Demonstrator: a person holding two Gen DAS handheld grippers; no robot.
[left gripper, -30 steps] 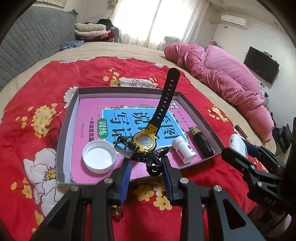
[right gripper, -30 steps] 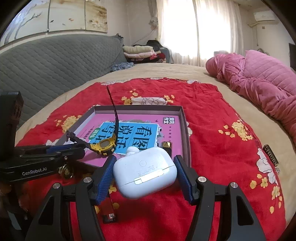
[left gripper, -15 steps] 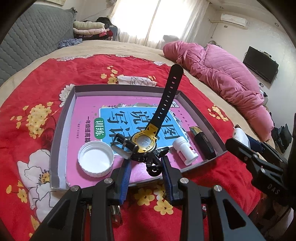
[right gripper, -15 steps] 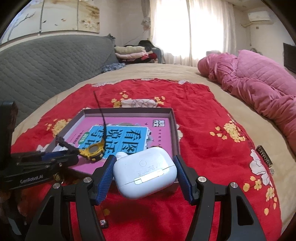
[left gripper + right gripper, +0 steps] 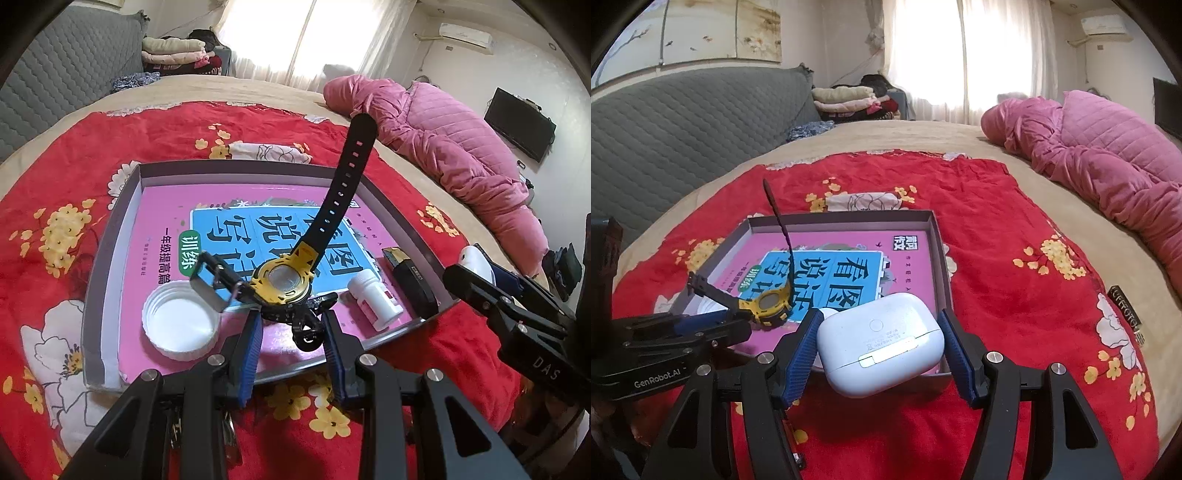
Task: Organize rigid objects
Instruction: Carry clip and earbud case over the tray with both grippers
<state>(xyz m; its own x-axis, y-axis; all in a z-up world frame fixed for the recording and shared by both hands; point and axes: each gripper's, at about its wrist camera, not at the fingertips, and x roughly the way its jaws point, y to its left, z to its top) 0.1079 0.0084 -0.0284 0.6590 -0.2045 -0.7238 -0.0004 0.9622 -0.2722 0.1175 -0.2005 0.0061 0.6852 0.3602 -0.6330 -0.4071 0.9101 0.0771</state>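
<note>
Red floral bedspread (image 5: 990, 236) fills both my views, and low in the left wrist view my claw's frame hides some of it; a few metal bits show there, too cut off to name. My left claw (image 5: 291, 328) is clamped on one yellow-and-black wristwatch (image 5: 286, 282), pinching its lower edge, with the long strap rising away from the claw and the buckle strap out to its left. Ahead of that claw lies one grey tray (image 5: 110, 236) holding a pink workbook (image 5: 162, 210) with large Chinese characters I cannot read reliably. In the tray I count one white lid (image 5: 181, 325) left of the claw, and one small white bottle (image 5: 375, 299) and one black lighter (image 5: 412, 280) to its right. My right claw (image 5: 881, 347) grips one white earbud case (image 5: 881, 338) between its blue pads, over the tray's near rim. The left claw body reads "GenRobot.AI"; the right one shows "DAS".
</note>
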